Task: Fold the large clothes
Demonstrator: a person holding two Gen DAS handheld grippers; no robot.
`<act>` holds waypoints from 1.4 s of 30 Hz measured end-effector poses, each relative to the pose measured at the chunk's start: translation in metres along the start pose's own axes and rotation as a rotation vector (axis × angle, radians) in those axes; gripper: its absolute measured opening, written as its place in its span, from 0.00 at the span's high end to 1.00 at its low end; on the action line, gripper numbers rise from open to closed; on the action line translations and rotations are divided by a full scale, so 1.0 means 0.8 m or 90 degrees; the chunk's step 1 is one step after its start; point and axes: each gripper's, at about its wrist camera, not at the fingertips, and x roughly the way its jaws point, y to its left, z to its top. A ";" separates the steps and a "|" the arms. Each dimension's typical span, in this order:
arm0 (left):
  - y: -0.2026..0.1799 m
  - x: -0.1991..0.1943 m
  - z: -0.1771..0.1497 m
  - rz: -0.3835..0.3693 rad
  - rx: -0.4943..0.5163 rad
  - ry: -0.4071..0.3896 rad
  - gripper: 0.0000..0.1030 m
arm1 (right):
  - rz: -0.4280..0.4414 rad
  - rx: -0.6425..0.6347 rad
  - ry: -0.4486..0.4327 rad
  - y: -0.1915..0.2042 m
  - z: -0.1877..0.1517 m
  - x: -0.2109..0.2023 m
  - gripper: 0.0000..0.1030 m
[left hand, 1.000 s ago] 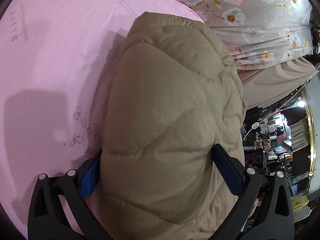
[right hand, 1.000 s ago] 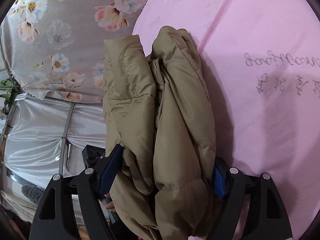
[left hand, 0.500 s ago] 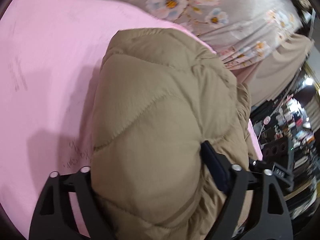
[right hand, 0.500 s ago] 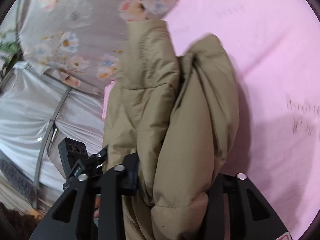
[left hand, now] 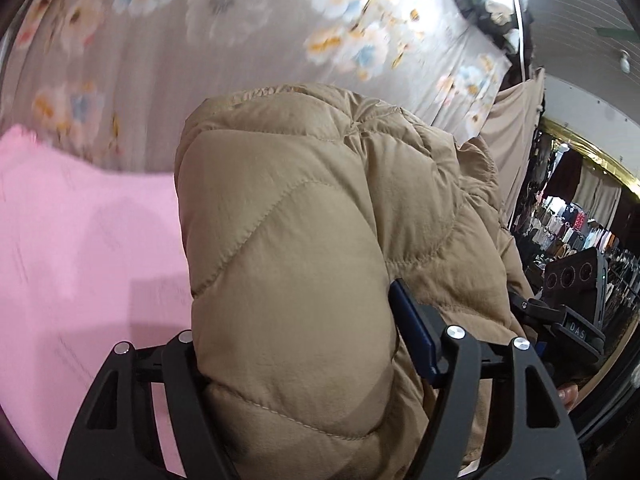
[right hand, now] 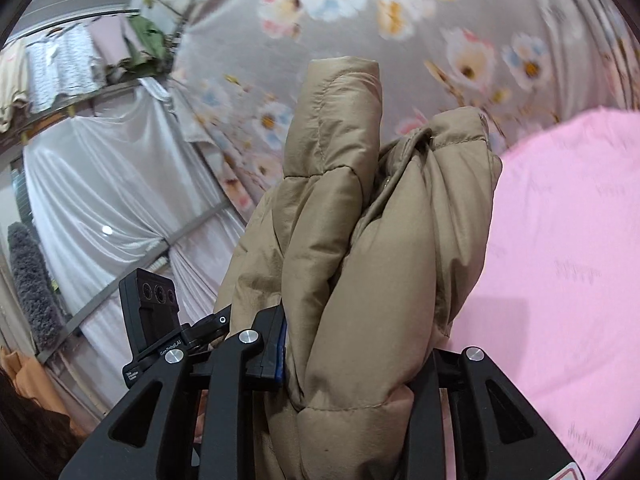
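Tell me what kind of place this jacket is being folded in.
Probably a clothing shop or market stall: racks of hanging garments at the back, draped floral cloth and white curtains as walls, and a pink cloth-covered surface beside the tan puffer jacket.

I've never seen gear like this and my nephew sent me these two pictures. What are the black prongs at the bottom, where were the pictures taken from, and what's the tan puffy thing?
There is no robot here: a person holds a hand-operated claw in each hand, and each claw carries a wide-angle camera looking forward along its two black fingers. One picture is from the left claw, the other from the right claw. The tan thing is a quilted puffer jacket, bunched up, and both claws are shut on it. In the right view it shows as thick bunched layers. Beside it is a pink sheet with faint writing, the surface for folding. Behind hangs a grey floral cloth. The small black box is a sensor on the other claw.
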 end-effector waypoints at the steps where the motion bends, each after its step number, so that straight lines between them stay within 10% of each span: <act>1: -0.002 -0.004 0.010 0.001 0.010 -0.014 0.34 | 0.008 -0.013 -0.011 0.007 0.013 0.002 0.73; 10: 0.023 -0.029 0.103 0.035 0.081 -0.124 0.33 | 0.060 -0.083 -0.057 0.040 0.082 0.067 0.72; 20: 0.119 0.011 0.140 0.081 0.087 -0.129 0.33 | 0.077 -0.071 -0.032 0.013 0.091 0.186 0.71; 42: 0.353 0.208 0.011 0.129 -0.025 0.076 0.33 | -0.027 0.095 0.137 -0.175 -0.066 0.414 0.70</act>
